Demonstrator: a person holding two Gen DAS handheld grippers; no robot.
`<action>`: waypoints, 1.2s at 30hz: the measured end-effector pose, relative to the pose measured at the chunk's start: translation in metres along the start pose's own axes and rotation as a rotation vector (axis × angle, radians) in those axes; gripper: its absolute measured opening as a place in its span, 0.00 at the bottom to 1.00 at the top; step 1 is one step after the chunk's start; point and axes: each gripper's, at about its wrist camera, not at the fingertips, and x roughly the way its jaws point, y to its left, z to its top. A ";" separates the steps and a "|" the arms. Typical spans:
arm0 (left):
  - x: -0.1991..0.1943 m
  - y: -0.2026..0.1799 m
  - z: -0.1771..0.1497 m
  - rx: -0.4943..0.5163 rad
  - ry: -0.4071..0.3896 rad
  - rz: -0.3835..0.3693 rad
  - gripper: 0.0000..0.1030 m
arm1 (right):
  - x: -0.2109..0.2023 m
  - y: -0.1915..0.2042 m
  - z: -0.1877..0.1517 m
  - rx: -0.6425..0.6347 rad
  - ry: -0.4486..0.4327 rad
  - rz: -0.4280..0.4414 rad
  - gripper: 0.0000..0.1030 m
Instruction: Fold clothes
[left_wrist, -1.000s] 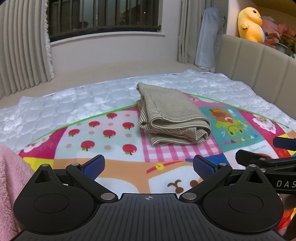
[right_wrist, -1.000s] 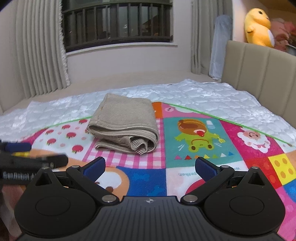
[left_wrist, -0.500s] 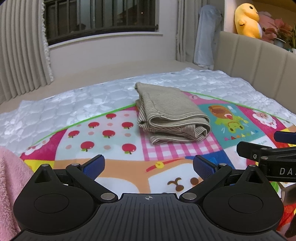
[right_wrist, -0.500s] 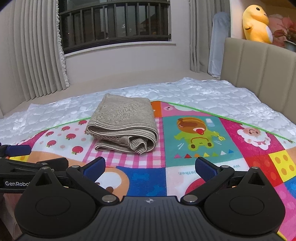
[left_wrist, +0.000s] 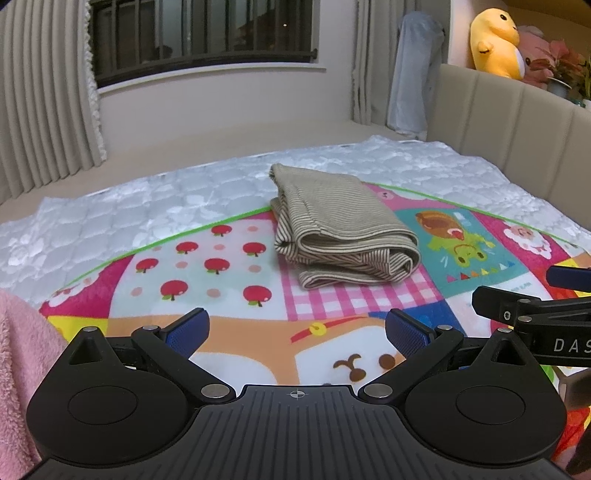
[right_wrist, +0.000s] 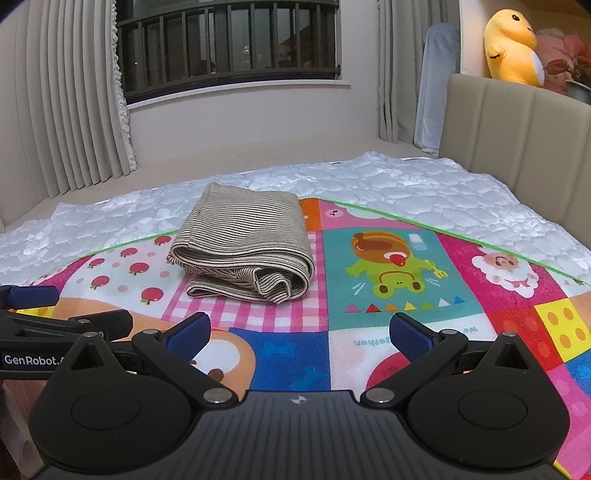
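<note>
Curtains (right_wrist: 70, 99) and a barred window (right_wrist: 229, 44) back a bed spread with a white quilt (left_wrist: 155, 206) and a bright cartoon play mat (right_wrist: 399, 280), where a striped beige garment (right_wrist: 243, 243) lies folded into a thick bundle across the mat's far edge, partly on the quilt. Both pairs of tongs hang low over the mat's near side, well short of the bundle. The left tongs (left_wrist: 295, 332) stand wide apart, blue pads (left_wrist: 186, 330) bare, holding and touching nothing. The right tongs (right_wrist: 299, 334) are spread just as wide and equally empty. Each tool also pokes into the other's view from the side, cut off by the frame, with only fragments of white lettering readable on its body. A pink fleecy cloth (left_wrist: 20, 369) fills the left view's lower left corner, mostly out of frame. Beyond the padded headboard (right_wrist: 517, 140), a yellow plush toy (right_wrist: 513, 48) sits on a ledge beside pink items too cropped to make out. The bundle's inner layers stay hidden within its folds.
</note>
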 end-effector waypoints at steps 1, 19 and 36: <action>0.000 0.000 0.000 0.000 0.001 0.000 1.00 | 0.000 0.000 0.000 0.000 0.000 -0.001 1.00; -0.001 0.000 -0.001 0.003 0.002 0.003 1.00 | 0.000 -0.002 -0.001 -0.003 0.004 0.004 1.00; 0.002 0.001 -0.001 -0.006 0.007 0.009 1.00 | 0.003 0.000 -0.003 -0.011 0.021 0.003 1.00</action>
